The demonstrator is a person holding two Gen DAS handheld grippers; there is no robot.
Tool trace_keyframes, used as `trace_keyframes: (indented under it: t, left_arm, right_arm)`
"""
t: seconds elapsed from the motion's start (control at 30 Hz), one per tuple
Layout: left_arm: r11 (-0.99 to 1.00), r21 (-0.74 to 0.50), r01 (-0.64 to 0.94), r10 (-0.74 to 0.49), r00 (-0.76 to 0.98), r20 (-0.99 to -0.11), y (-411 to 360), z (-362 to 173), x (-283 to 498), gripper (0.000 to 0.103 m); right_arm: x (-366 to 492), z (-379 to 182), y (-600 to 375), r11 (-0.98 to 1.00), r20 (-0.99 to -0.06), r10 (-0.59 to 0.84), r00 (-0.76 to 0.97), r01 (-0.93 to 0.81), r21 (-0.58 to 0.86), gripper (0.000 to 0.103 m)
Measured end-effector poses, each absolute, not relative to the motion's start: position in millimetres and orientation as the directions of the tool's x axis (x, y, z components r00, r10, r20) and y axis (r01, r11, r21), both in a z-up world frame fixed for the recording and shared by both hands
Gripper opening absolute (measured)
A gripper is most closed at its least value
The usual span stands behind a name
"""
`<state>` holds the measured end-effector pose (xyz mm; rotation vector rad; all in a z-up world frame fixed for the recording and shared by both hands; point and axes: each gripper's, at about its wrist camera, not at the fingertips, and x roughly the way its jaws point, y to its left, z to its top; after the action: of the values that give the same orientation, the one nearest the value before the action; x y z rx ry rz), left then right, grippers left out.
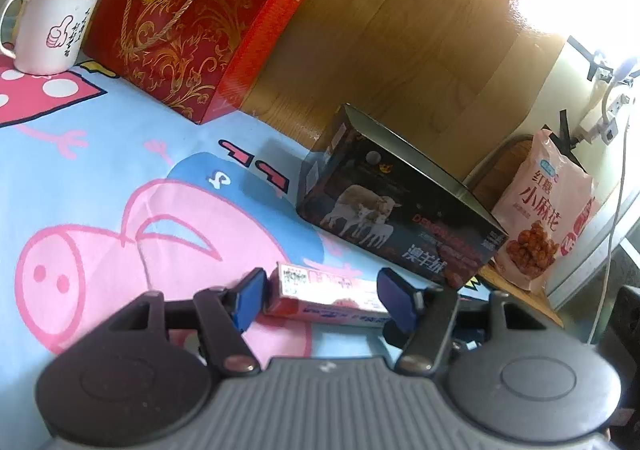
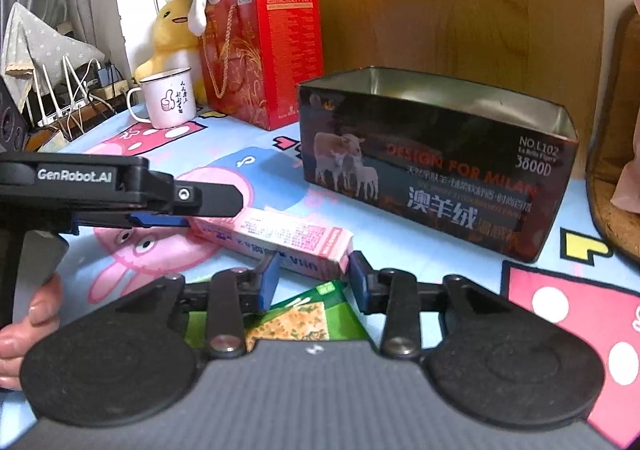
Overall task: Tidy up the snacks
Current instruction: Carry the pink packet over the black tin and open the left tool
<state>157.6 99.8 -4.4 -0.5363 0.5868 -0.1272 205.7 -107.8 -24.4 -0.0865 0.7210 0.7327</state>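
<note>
Over on our left, the white mug (image 2: 170,98) stands by the red gift box (image 2: 262,50) at the back of the cartoon cloth (image 1: 100,154). Our left gripper (image 1: 320,292) is spread wide, pads either side of the pink snack box (image 1: 324,292) lying flat, not clamped. In the middle, our right gripper (image 2: 312,278) is parted too, straddling that box's near end, above a green cracker packet (image 2: 308,316). Further right sits the open dark tin (image 2: 436,166), and beyond it a pink snack bag (image 1: 544,206).
</note>
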Motion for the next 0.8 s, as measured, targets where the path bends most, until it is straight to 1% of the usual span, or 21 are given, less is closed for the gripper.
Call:
trace_keyframes:
  t: [0.17, 0.33, 0.53, 0.63, 0.7, 0.8]
  left_arm:
    - [0.861, -0.508, -0.012, -0.254, 0.856, -0.450, 98.5, 0.3, 149.9, 0.060]
    - [0.854, -0.520, 0.011, -0.264, 0.871, -0.415, 96.1, 12.2, 148.8, 0.060]
    - [0.852, -0.509, 0.123, -0.317, 0.895, -0.315, 83.9, 61.4, 173.8, 0.060]
    - [0.866, -0.474, 0.159, -0.328, 0.896, -0.299, 69.4, 80.8, 201.2, 0.060]
    - [0.877, -0.449, 0.172, -0.328, 0.897, -0.295, 59.5, 85.6, 222.1, 0.060]
    - [0.884, -0.440, 0.160, -0.330, 0.880, -0.343, 46.6, 77.8, 255.1, 0.060]
  right_arm:
    - [198.1, -20.2, -108.6, 0.751, -0.600, 0.584, 0.547, -0.645, 0.143, 0.039]
    - [186.7, -10.3, -111.2, 0.760, -0.532, 0.584, 0.613, -0.644, 0.092, 0.039]
    - [197.6, 22.8, -134.0, 0.809, -0.420, 0.571, 0.705, -0.570, 0.144, 0.039]
    - [214.9, 38.8, -140.9, 0.837, -0.372, 0.535, 0.758, -0.537, 0.110, 0.039]
    - [228.9, 41.2, -145.3, 0.852, -0.357, 0.514, 0.780, -0.512, 0.109, 0.039]
    - [253.5, 32.5, -151.8, 0.874, -0.364, 0.481, 0.798, -0.471, 0.121, 0.039]
